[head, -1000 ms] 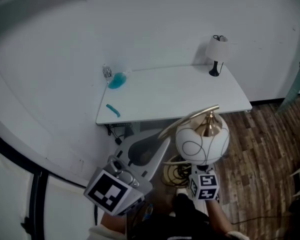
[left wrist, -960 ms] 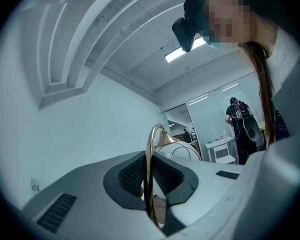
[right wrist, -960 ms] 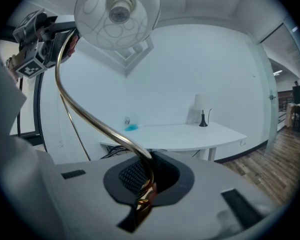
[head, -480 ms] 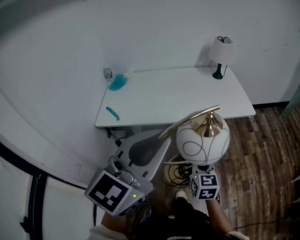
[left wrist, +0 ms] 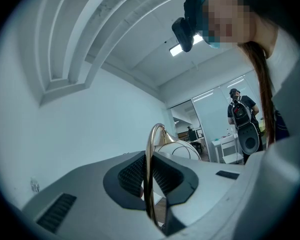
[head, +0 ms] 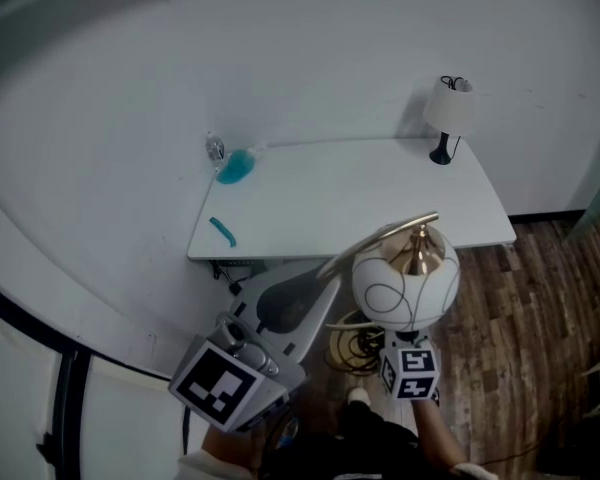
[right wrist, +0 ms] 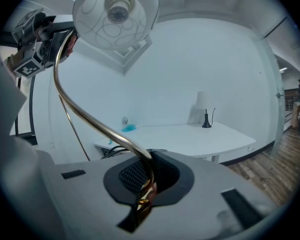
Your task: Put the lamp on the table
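Head view steeply down on table [head: 355,198], gripper views close, tilted upward, all sharing lamp [head: 404,286]

lamp [head: 405,288] with glossy white globe, thin dark line pattern, polished brass-coloured metal arm; left hand-held gripper [left wrist: 149,179] and right hand-held gripper [right wrist: 147,176] matt grey plastic, ribbed black pads [left wrist: 131,173]; tabletop [head: 350,198] smooth matt white; floor [head: 540,318] dark wood planks

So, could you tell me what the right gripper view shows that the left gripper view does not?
Only the right gripper view shows the white table, with a small lamp and a blue object on it, and the wooden floor. Only the left gripper view shows a ceiling light and a person standing in the background. Both show the gold lamp stem and the globe shade; the right gripper and the left gripper each clamp the stem.
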Demonstrator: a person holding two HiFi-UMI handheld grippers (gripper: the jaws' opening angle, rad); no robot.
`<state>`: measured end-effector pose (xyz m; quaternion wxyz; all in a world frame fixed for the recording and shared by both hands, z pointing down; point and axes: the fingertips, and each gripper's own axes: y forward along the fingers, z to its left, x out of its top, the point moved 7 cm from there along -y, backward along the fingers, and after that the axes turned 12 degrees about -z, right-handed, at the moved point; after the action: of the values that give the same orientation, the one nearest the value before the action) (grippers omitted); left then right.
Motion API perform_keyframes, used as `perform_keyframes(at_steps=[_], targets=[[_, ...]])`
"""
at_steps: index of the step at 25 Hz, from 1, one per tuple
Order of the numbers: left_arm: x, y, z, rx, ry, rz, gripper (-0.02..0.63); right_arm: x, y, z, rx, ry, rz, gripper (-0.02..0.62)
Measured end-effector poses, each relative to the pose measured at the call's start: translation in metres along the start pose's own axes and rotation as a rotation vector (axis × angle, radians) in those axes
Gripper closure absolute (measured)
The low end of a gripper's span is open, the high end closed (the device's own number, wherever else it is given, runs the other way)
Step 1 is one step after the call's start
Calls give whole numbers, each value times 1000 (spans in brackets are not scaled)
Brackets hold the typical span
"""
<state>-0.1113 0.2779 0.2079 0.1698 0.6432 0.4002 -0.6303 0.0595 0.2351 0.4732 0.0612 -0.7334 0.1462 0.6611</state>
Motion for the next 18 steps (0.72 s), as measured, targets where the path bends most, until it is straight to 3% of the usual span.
perform_keyframes(at_steps=[10,18], targets=[[-13,57,39,28,-14,31,572,17,56,-31,22,14,31,598],[-19,59,39,42,8,22,572,12,64,-34,43,11,19,598]])
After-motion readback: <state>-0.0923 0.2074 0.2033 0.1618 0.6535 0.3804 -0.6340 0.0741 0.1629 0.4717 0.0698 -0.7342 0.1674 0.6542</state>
